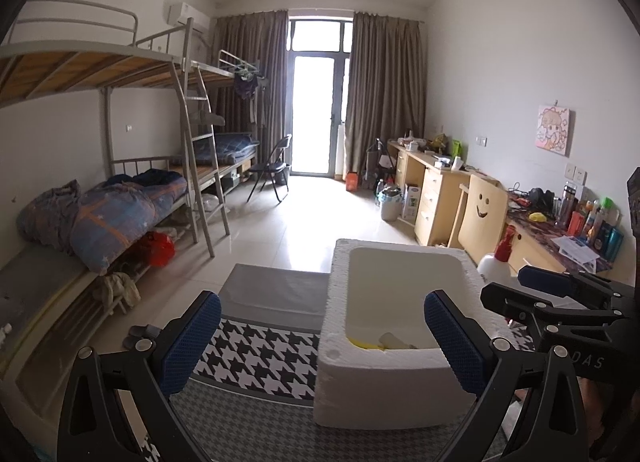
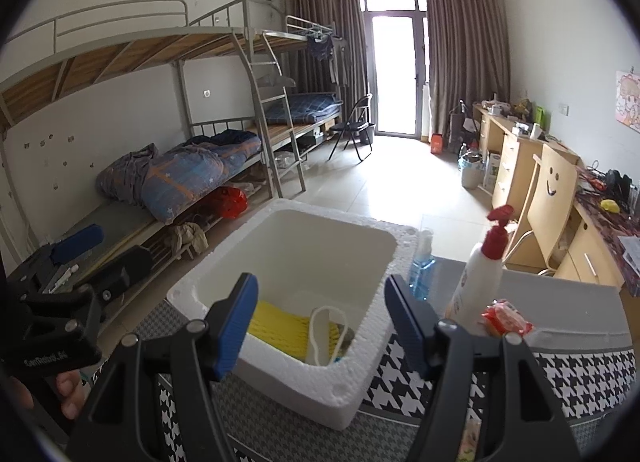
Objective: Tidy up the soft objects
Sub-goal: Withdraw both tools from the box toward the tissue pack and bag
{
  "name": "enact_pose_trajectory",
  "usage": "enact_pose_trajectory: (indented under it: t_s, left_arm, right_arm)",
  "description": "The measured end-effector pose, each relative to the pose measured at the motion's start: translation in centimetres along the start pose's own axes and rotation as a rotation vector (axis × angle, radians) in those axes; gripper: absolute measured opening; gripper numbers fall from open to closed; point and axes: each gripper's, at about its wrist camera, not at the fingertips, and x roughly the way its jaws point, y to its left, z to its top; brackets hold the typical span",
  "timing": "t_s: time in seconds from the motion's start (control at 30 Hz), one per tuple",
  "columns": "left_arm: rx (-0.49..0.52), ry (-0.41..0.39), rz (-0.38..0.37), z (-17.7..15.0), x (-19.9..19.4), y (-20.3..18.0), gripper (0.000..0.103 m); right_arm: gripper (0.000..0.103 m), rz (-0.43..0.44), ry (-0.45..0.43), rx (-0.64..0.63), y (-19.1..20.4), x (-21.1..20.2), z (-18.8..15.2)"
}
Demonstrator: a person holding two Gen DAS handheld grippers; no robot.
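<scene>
A white foam box [image 1: 400,386] [image 2: 308,386] stands on the houndstooth-covered table [image 1: 256,358]. Inside it lie a yellow cloth [image 2: 280,326] [image 1: 362,343] and a white pouch with a cord loop [image 2: 320,332]. My right gripper [image 2: 320,286] hangs open over the box's near rim, with nothing between its blue pads [image 2: 236,326]. My left gripper [image 1: 322,302] is open wide to the left of the box's front, holding nothing. Each gripper shows in the other's view: the right one [image 1: 532,294] beside the box, the left one [image 2: 100,258] at the left edge.
A pump bottle with a red cap [image 2: 480,278], a clear blue bottle [image 2: 422,274] and a red packet [image 2: 506,320] stand right of the box. Bunk beds with bedding [image 2: 180,173] line the left wall. A smiley-backed chair [image 2: 554,189] and cluttered desks line the right.
</scene>
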Motion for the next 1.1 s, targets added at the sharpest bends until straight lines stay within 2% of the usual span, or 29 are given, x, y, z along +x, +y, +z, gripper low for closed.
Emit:
enact_pose_trajectory:
  t_s: [0.03, 0.1, 0.17, 0.57, 0.67, 1.1]
  left_arm:
    - [0.002, -0.001, -0.003, 0.0, -0.2, -0.1, 0.102]
    - [0.01, -0.006, -0.007, 0.0, -0.5, -0.4, 0.102]
    - [0.018, -0.01, -0.009, 0.1, -0.8, -0.7, 0.102]
    - [0.043, -0.023, -0.06, -0.9, -2.8, -2.7, 0.102]
    - [0.05, -0.022, -0.079, -1.2, -3.3, -3.2, 0.102]
    - [0.066, -0.017, -0.17, -2.3, -5.0, -5.7, 0.102]
  right_arm:
    - [0.074, 0.006, -0.001, 0.005, -0.2, -0.1, 0.0]
    - [0.087, 0.006, -0.003, 0.012, -0.3, -0.5, -0.1]
    - [0.089, 0.004, -0.029, 0.009, -0.3, -1.2, -0.3]
    - [0.09, -0.03, -0.087, 0.002, -1.3, -4.3, -1.7]
    - [0.096, -0.026, -0.097, 0.015, -1.5, -4.9, -2.0]
    - [0.097, -0.096, -0.154, 0.004, -2.0, -7.7, -3.8]
